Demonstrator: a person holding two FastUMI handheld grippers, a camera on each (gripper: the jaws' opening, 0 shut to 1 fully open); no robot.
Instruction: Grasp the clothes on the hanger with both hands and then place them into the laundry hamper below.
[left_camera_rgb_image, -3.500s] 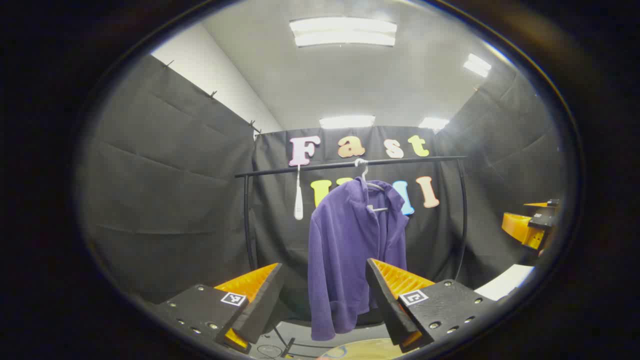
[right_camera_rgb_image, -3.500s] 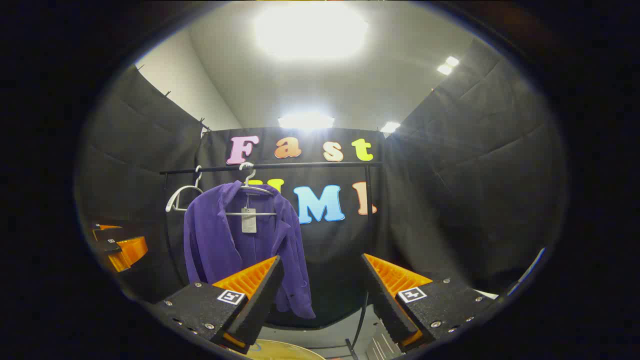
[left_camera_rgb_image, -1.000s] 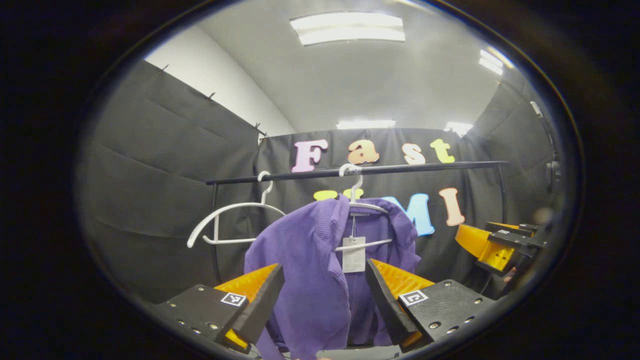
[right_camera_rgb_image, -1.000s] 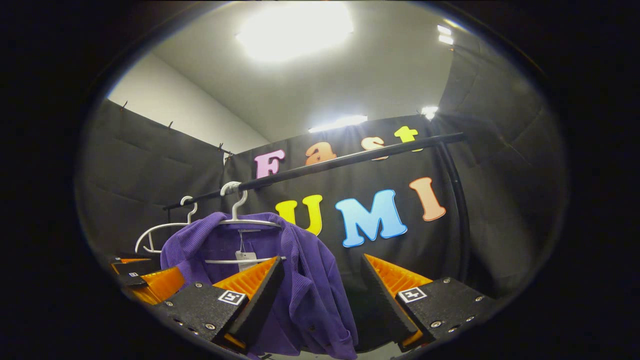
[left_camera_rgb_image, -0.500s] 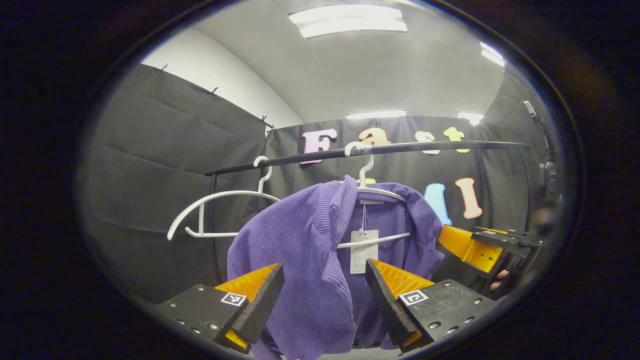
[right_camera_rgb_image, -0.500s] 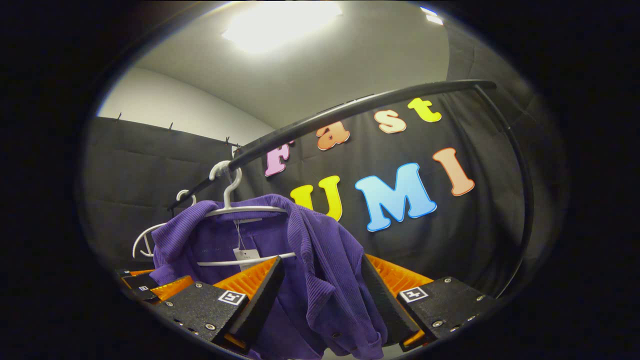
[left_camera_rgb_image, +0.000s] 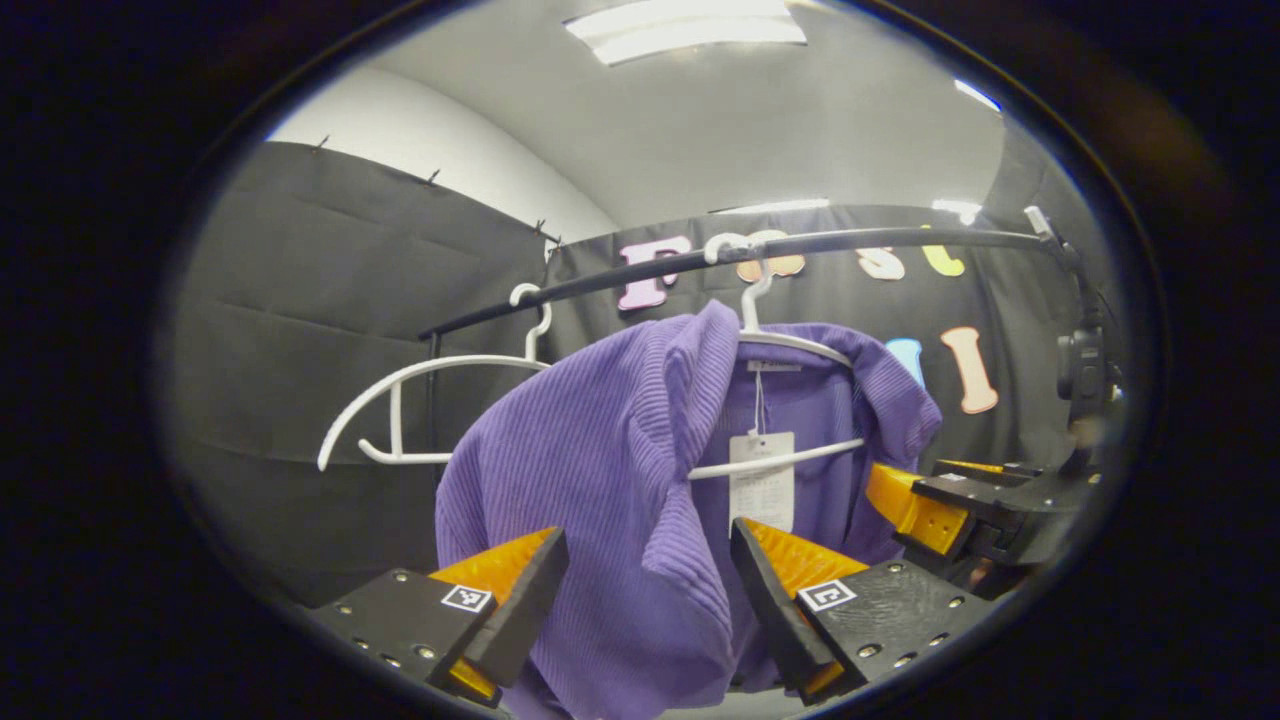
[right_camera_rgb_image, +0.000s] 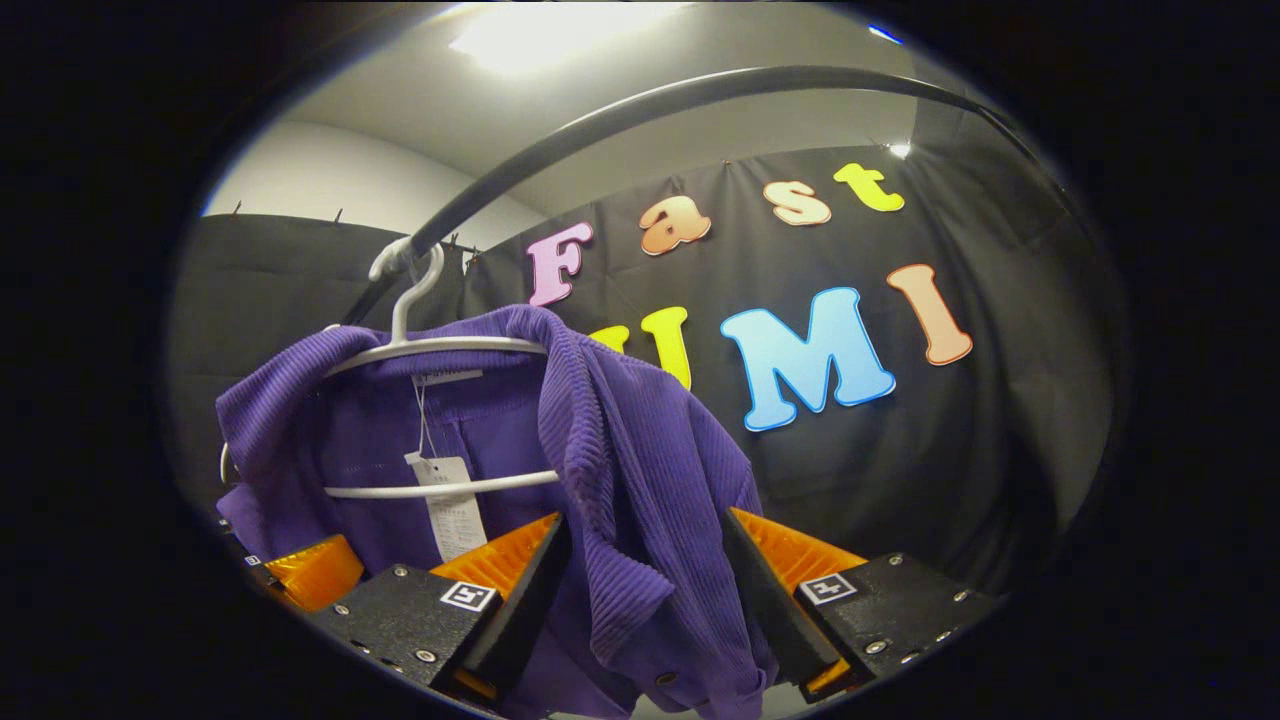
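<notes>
the left gripper is spread wide, one front panel of the purple jacket hanging between its fingers, not yet pinched. the right gripper is likewise spread around the other front edge; whether cloth touches a finger is hard to tell. the jacket hangs on its white hanger from the rail, beside an empty hanger. so: approach done; clamping, lifting off and the drop into the hamper remain.
</notes>
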